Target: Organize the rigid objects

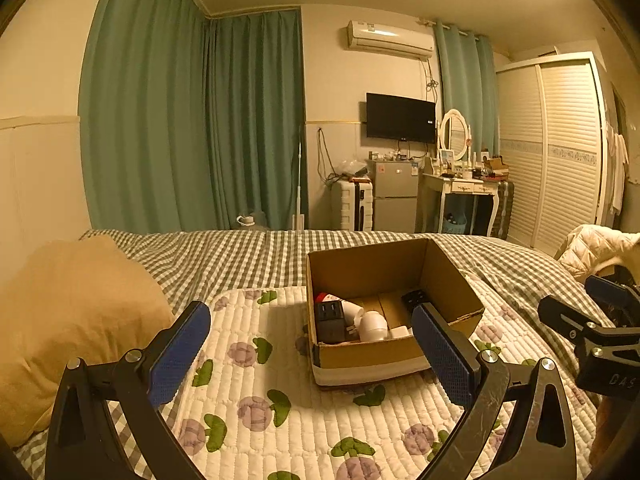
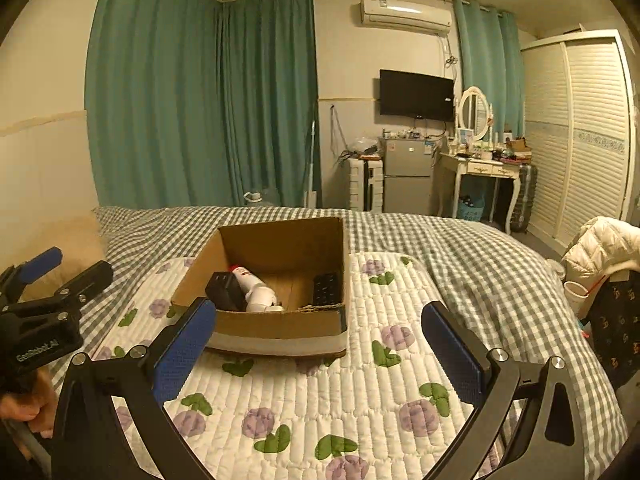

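Bed (image 1: pixel 248 252) with checked cover, flowered quilt (image 1: pixel 304 412) on top. Cardboard box (image 2: pixel 280 326) sits on the quilt, open. Inside the box: black charger (image 2: pixel 226 290) at left, white bottle (image 2: pixel 254 286) beside it, black remote (image 2: pixel 326 289) at right. Left gripper (image 1: pixel 312 352) and right gripper (image 2: pixel 320 344) both spread wide, holding nothing, just short of the box.

A bed (image 1: pixel 248 252) in checked cover carries a floral quilted mat (image 1: pixel 304 412), a cardboard box (image 1: pixel 376 360) on it, and a tan pillow (image 1: pixel 68 320).
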Demonstrator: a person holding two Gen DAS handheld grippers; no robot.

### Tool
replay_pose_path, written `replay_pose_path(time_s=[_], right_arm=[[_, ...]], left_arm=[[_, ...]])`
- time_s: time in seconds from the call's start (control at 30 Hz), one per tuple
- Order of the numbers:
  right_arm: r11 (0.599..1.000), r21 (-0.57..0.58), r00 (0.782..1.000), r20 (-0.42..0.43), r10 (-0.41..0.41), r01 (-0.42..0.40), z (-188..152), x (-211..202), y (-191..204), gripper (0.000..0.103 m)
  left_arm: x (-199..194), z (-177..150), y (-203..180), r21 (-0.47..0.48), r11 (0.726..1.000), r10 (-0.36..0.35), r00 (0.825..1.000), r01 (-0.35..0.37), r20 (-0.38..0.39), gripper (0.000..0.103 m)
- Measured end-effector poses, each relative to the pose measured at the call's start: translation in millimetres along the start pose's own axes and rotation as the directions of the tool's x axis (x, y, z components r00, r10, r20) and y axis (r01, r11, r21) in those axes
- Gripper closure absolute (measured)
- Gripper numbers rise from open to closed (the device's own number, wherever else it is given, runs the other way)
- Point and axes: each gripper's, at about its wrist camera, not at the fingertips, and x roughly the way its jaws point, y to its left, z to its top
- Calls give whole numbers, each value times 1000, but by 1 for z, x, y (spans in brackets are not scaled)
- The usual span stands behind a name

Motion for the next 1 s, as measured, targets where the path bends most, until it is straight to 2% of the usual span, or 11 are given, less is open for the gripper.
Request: replay_pose_path(time_s=[0.27, 0.6, 1.0], right_arm=[[1000, -27, 1000, 4, -1, 1, -2, -6, 3, 0], [1000, -27, 1000, 12, 0, 0, 1, -7, 4, 0], [999, -48, 1000, 3, 0, 0, -1, -6, 9, 0]], left_arm=[[-6, -5, -5, 19, 1000, 11, 1000, -11, 10, 0], [-8, -5, 3, -17, 1000, 19, 1000, -19, 18, 0], [-9, -6, 3, -13, 999, 30, 999, -29, 20, 0]])
